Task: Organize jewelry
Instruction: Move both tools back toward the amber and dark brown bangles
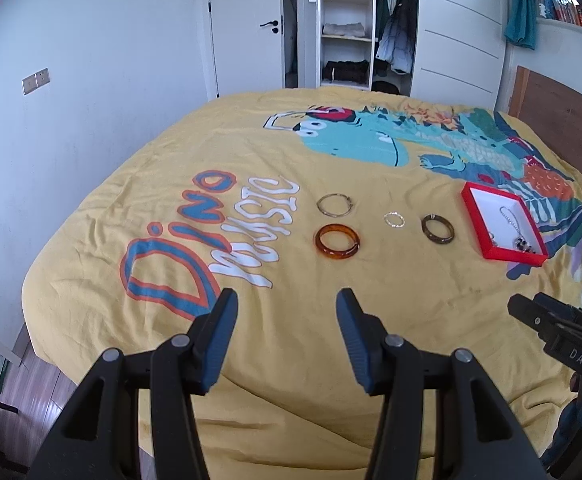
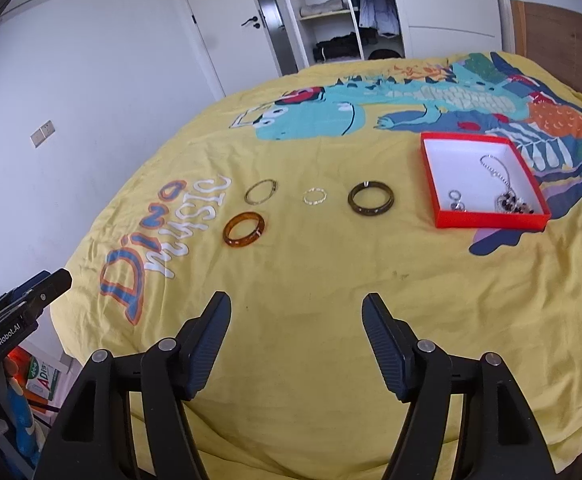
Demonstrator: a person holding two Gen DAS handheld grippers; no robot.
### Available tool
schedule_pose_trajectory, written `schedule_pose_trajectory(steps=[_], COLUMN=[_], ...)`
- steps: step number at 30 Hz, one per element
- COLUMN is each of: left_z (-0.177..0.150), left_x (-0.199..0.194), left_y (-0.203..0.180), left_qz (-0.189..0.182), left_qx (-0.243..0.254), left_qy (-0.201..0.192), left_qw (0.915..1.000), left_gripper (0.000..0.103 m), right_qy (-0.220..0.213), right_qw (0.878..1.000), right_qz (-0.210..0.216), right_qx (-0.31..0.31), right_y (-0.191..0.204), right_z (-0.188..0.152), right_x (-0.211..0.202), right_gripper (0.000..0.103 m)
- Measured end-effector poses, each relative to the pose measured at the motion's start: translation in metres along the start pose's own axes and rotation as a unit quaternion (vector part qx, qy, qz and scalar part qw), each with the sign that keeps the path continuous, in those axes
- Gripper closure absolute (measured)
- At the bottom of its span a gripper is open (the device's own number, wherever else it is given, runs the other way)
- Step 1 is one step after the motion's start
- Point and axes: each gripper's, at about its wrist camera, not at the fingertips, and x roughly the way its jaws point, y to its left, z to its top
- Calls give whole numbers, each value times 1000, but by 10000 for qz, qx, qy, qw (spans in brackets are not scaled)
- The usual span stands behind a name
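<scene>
Both hand-held grippers, left (image 1: pixel 287 300) and right (image 2: pixel 297 304), are held apart and empty; the amber bangle (image 1: pixel 337 241) at 12 o'clock could be pressed into the soft bed (image 1: pixel 291 360), defeating its transfer to the red box (image 1: pixel 475 227).

black fingers (image 1: pixel 219 332) with ribbed blue pads, silver rivets.

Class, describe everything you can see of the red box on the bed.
The red box is a shallow, lidless rectangular tray, seemingly cardboard, with red walls and a white inside. It lies flat on the yellow bedspread, partly over the dinosaur print, right of the dark bangle. Inside lie a silver chain, a beaded piece and a small ring-like item. Neither gripper touches it.
</scene>
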Motion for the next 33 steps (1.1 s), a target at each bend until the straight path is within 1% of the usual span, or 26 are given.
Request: schedule_pose_trajectory(steps=[5, 8, 14, 21, 24, 28, 33], left_z=[-2, -3, -8, -13, -16, -9, 16], left_x=[18, 29, 49, 76, 94, 119, 152], left_y=[0, -2, -11, -21, -21, -19, -18], left_qz=[-37, -131, -153, -120, -154, -277, -268], left_qx=[-87, -186, -137, -42, -61, -120, -188], left_qy=[138, 208, 395, 734, 974, 1167, 1186], left_qw=[9999, 9995, 9990, 9972, 9951, 9927, 9924], left_gripper=[54, 54, 54, 54, 54, 54, 54], right_qy=[195, 279, 433, 560, 596, 638, 633], right_qw=[9998, 9995, 9986, 9981, 9980, 9977, 9979], right_qz=[18, 18, 36, 69, 66, 21, -64], right_qx=[99, 178, 294, 254, 221, 208, 77], right_y=[-9, -16, -26, -33, -38, -46, -56], right_z=[-4, -5, -7, -6, -3, 5, 24], right_x=[19, 29, 48, 69, 78, 93, 112], right_gripper=[36, 36, 36, 36, 36, 36, 36])
